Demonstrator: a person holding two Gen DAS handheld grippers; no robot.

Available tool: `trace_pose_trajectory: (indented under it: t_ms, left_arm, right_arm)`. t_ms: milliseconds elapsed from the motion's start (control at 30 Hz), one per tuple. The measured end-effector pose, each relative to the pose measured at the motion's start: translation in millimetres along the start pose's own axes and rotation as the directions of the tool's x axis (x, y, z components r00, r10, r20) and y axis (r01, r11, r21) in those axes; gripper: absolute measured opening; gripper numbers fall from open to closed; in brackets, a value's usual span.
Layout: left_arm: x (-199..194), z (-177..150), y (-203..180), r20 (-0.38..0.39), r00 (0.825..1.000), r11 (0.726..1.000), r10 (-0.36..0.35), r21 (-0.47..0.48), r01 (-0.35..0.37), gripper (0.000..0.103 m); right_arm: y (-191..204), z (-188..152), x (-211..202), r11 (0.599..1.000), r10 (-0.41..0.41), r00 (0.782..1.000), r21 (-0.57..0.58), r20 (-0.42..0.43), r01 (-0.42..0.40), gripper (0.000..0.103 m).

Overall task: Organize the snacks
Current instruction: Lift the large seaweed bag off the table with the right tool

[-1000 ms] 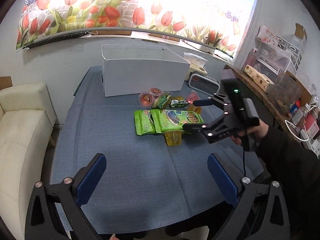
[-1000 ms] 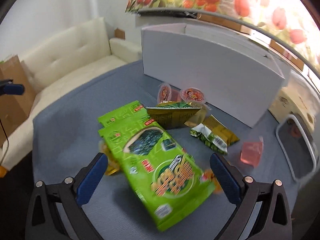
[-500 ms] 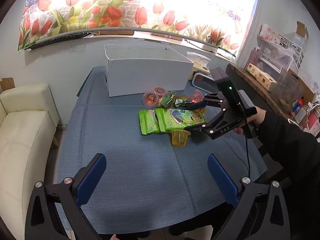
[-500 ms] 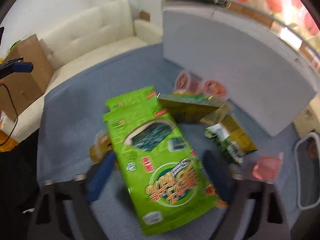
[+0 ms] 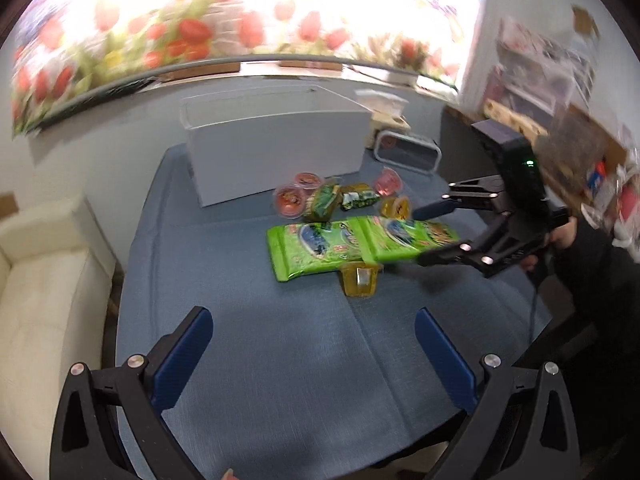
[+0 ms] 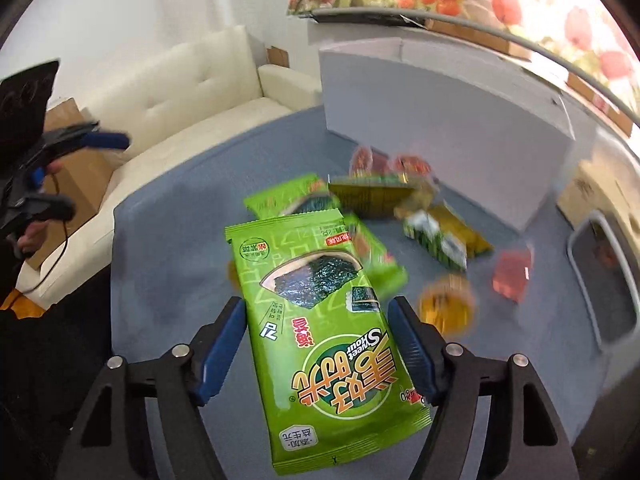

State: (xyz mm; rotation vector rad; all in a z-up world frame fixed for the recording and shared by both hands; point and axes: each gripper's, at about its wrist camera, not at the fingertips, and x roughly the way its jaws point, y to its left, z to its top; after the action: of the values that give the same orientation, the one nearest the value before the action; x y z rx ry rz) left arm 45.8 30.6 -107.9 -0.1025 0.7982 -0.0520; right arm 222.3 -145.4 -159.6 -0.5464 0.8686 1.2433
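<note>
My right gripper [image 6: 318, 344] is shut on a green seaweed snack packet [image 6: 320, 320], its blue pads against the packet's two long edges. The packet is lifted off the table and also shows in the left wrist view [image 5: 404, 238]. A second green packet [image 5: 312, 250] lies on the blue tablecloth below it. Jelly cups, orange [image 5: 358, 278], red [image 5: 290, 200] and pink [image 6: 512, 272], and small green-gold packets [image 6: 444, 240] lie around. The white box [image 5: 276, 152] stands behind them. My left gripper [image 5: 312, 354] is open and empty, above the near part of the table.
A cream sofa [image 5: 44, 280] stands left of the table. A white-framed tray [image 5: 408, 150] lies at the far right corner. Shelves with clutter [image 5: 560, 80] line the right wall.
My right gripper has closed on the top green packet and raised it off the pile. The left gripper has moved nearer the snacks; both views are blurred with motion.
</note>
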Motion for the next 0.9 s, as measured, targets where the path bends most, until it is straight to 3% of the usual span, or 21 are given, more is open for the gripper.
trace_pose_trajectory:
  t_ms: [233, 367, 533, 667, 733, 900]
  left_arm:
    - [15, 9, -18, -0.011, 0.999, 0.998, -0.053, 0.034, 0.053, 0.103]
    - [15, 8, -27, -0.017, 0.997, 0.997, -0.072, 0.038, 0.072, 0.103]
    - [11, 5, -29, -0.014, 0.997, 0.997, -0.071, 0.029, 0.071, 0.103]
    - [9, 2, -24, -0.019, 0.998, 0.998, -0.062, 0.017, 0.062, 0.103]
    - [10, 2, -22, -0.021, 0.999, 0.999, -0.050, 0.021, 0.050, 0.103]
    - [17, 7, -23, -0.013, 0.998, 0.997, -0.061, 0.051, 0.061, 0.103]
  right_arm:
    - [4, -38, 3, 0.999, -0.027, 0.996, 0.018, -0.083, 0.029, 0.077]
    - [2, -40, 2, 0.999, -0.030, 0.997, 0.022, -0.070, 0.032, 0.080]
    - [6, -34, 24, 0.999, -0.038, 0.990, -0.035, -0.134, 0.034, 0.084]
    - [10, -33, 28, 0.997, -0.049, 0.994, -0.058, -0.097, 0.044, 0.085]
    - [10, -35, 25, 0.996, -0.075, 0.994, -0.060, -0.085, 0.070, 0.078]
    - [12, -49, 9, 0.995, -0.096, 0.991, -0.017, -0.092, 0.095, 0.075]
